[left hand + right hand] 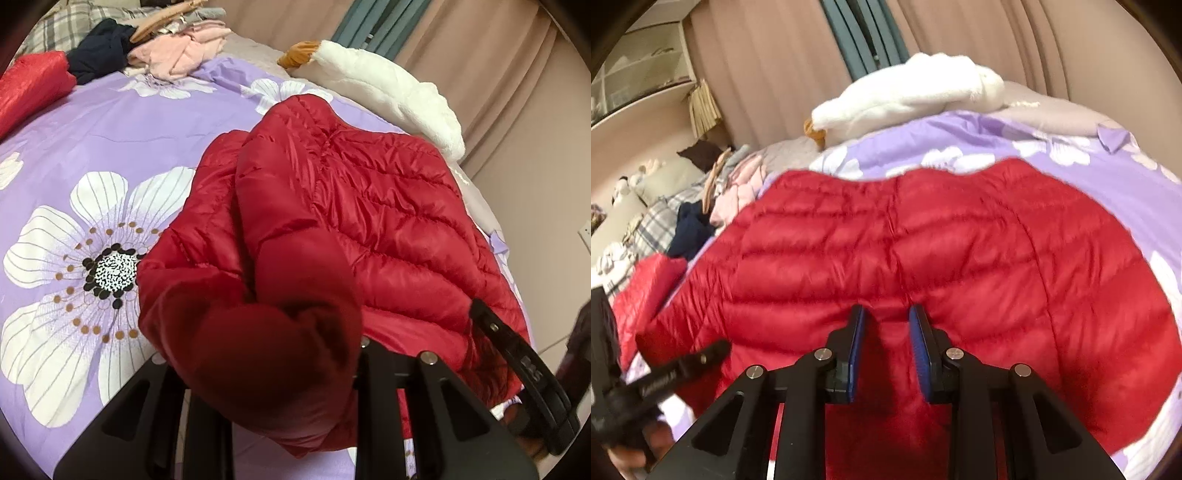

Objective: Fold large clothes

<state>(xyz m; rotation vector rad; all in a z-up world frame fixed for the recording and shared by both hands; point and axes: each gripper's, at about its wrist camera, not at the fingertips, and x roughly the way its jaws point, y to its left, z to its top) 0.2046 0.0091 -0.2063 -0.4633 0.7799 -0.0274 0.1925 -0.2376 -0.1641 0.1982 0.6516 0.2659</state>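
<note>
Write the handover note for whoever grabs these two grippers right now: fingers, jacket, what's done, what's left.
Left gripper: fingers buried in a bunched red sleeve or edge of the red puffer jacket, apparently shut on it and lifting it over the body.
Right gripper: fingers open, blue pads showing, resting at the jacket's near edge, gripping nothing.
Jacket lies spread on the purple floral bedcover; white plush toy beyond it, a pile of other clothes at the far end of the bed.
Done: jacket laid out, first fold-in under way.
Left: lay that part flat, fold the other side, fold in half.
</note>
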